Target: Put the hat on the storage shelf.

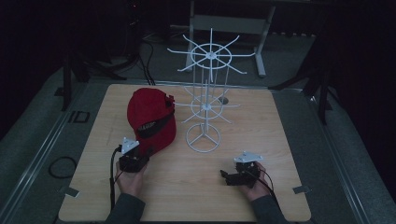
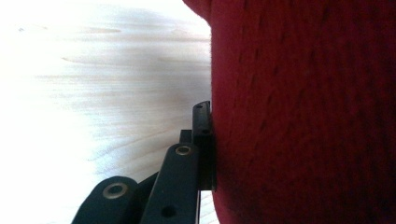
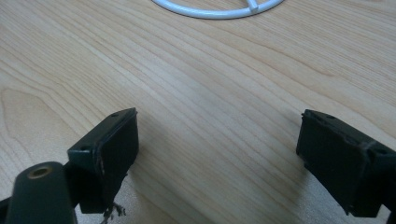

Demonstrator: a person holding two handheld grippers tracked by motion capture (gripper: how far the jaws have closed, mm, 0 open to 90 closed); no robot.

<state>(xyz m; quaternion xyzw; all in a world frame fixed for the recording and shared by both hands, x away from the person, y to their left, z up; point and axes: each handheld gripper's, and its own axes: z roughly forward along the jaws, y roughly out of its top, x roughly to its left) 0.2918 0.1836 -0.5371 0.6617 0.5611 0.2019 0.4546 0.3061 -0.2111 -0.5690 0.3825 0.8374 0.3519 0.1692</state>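
Here the left gripper [image 1: 135,157] sits clamped on the near edge of the red cap [image 1: 152,117]. The white rack [image 1: 205,100] stands right of the cap. The right gripper [image 1: 229,176] rests apart, jaws spread.

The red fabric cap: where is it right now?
In the high view the red fabric cap lies left on the wooden table, beside the white wire rack, the left gripper at its brim.

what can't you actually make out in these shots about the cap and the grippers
- Left gripper, left gripper view: one jaw presses flat on the red cap; the cap's fabric hides the other jaw, so the grip is unconfirmed.
- Cap brim, high view: the gripper body and dim light hide where it is held.
- White rack, right gripper view: the top edge cuts off all but its base ring.
- Right gripper: jaws apart over bare table.
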